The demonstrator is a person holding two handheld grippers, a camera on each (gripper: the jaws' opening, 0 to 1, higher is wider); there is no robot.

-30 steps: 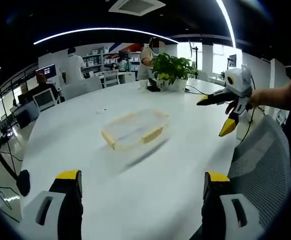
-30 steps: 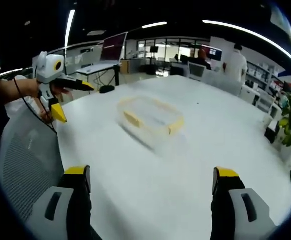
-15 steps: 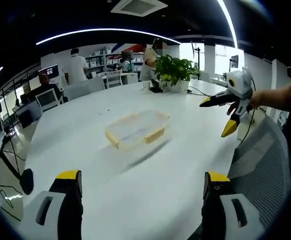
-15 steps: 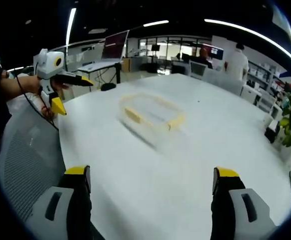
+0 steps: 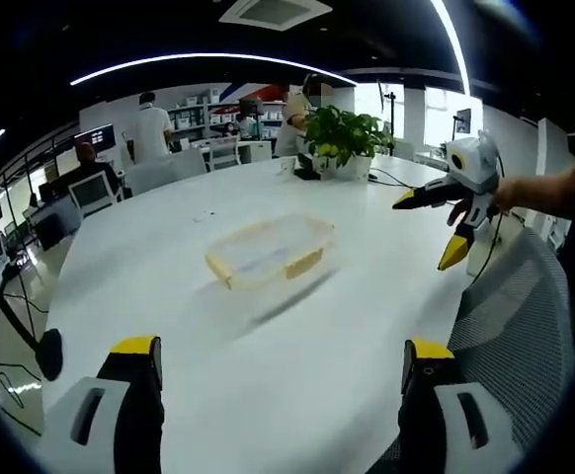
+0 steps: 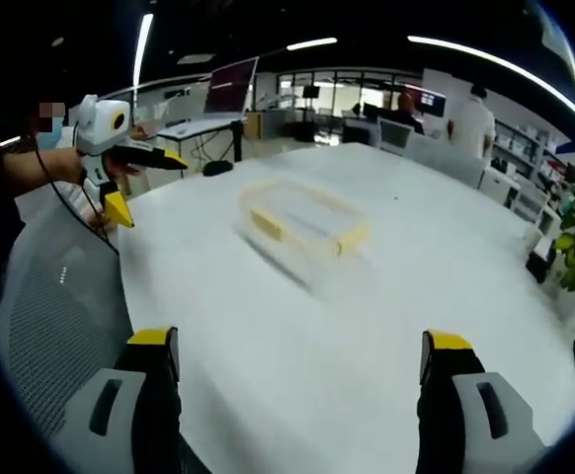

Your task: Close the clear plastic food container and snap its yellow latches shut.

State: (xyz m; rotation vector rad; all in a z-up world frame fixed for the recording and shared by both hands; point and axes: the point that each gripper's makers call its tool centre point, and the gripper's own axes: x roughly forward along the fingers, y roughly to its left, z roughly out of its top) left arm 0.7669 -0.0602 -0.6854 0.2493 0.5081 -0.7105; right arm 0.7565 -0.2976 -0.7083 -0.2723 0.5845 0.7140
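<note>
Left gripper view: our left gripper (image 5: 280, 395) has jaws wide apart, nothing held. The container (image 5: 268, 254) lies on the white table (image 5: 367, 326) dead ahead, well apart from the tips, long axis running ahead-right. The right gripper (image 5: 448, 219) hovers off to the right, jaws spread, beside the mesh chair (image 5: 520, 316).

Right gripper view: our right gripper (image 6: 297, 395) is also spread and empty. The container (image 6: 302, 224) sits ahead, slightly left of centre; the left gripper (image 6: 141, 185) hangs far left, jaws apart. Neither looks clearly nearer.

Container is motion-blurred; we can't tell whether the lid is seated or which yellow latches (image 5: 302, 265) stand open.
</note>
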